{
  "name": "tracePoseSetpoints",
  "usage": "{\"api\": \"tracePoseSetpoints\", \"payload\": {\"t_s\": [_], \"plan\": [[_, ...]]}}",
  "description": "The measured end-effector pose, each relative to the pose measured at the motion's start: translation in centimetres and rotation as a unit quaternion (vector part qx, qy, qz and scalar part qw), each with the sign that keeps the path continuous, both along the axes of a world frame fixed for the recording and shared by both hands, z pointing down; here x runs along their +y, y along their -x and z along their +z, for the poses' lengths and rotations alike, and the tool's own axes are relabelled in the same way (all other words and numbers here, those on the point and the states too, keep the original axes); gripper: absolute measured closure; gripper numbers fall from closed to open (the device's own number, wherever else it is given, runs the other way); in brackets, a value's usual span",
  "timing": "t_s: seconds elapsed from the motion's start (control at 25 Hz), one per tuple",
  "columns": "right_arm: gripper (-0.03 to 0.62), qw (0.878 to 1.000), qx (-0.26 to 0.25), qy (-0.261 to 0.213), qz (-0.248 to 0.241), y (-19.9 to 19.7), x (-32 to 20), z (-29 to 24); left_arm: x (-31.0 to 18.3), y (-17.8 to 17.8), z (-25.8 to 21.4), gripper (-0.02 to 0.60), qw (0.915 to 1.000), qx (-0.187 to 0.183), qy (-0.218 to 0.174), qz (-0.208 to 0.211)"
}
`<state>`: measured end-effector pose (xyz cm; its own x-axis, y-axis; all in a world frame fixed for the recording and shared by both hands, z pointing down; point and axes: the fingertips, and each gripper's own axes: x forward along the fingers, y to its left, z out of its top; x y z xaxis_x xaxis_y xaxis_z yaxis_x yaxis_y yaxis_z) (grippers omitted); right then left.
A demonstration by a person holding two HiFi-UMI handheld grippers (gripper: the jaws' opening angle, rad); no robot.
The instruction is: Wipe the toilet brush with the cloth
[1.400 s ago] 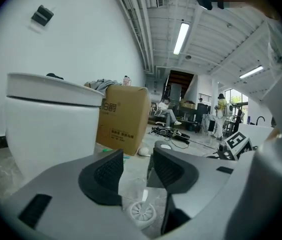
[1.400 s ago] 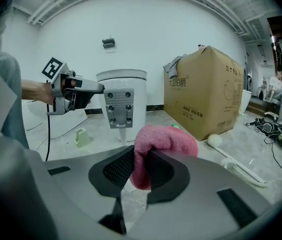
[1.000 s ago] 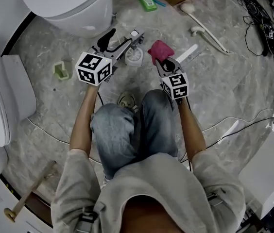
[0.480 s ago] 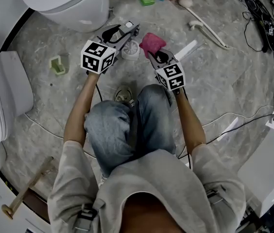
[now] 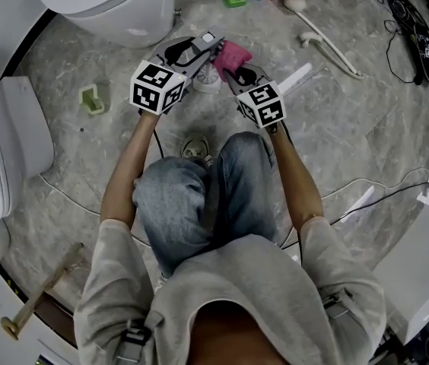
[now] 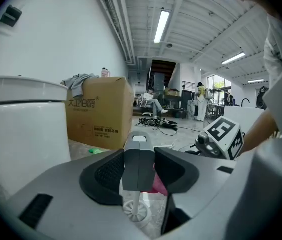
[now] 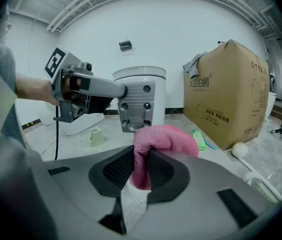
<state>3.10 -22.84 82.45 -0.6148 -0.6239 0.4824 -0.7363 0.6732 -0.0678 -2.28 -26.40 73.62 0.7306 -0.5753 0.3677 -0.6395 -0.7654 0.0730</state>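
Grey marbled floor (image 5: 367, 128) filled the head view, with a white toilet (image 5: 115, 6) at upper left and black cables (image 5: 408, 29) at upper right. In the left gripper view, a cardboard box (image 6: 98, 111) stood left of centre beneath fluorescent strip lights (image 6: 161, 26).

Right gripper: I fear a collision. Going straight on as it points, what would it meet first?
Probably the rectangular grey toilet brush handle, just beyond the fluffy pink cloth in its jaws; depth is unclear.
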Motion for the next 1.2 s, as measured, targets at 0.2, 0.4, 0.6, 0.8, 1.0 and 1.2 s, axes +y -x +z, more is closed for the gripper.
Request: {"api": "tracePoseSetpoints", "payload": {"t_s": [0.2, 0.4, 0.6, 0.8, 1.0, 1.2], "plan": [[0.51, 0.999, 0.011, 0.038, -0.014, 1.3, -1.0, 2.3, 0.0, 0.4, 0.0, 0.377, 1.0, 0.007, 0.001, -0.006], [0.511, 0.998, 0.026, 0.05, -0.041, 2.7, -1.4, 3.8, 0.4, 0.2, 0.0, 0.377, 1.0, 0.004, -0.003, 0.002], [0.51, 0.997, 0.023, 0.057, -0.049, 3.2, -1.6, 4.7, 0.3, 0.9, 0.0, 0.377, 0.9998, 0.017, 0.004, -0.005], [0.51, 0.995, 0.031, 0.084, -0.048, 3.2, -1.0, 7.5, 0.6, 0.7, -0.3, 0.377, 0.9997, 0.023, -0.002, 0.003], [0.51, 0.99, 0.038, 0.126, -0.045, 3.4, -0.6, 11.1, 0.6, 0.6, -0.5, 0.377, 0.9996, 0.025, -0.004, 0.01], [0.511, 0.987, 0.034, 0.154, -0.042, 3.3, -0.4, 13.2, 0.7, 0.6, -0.5, 0.377, 0.9995, 0.027, 0.0, 0.014]]}}
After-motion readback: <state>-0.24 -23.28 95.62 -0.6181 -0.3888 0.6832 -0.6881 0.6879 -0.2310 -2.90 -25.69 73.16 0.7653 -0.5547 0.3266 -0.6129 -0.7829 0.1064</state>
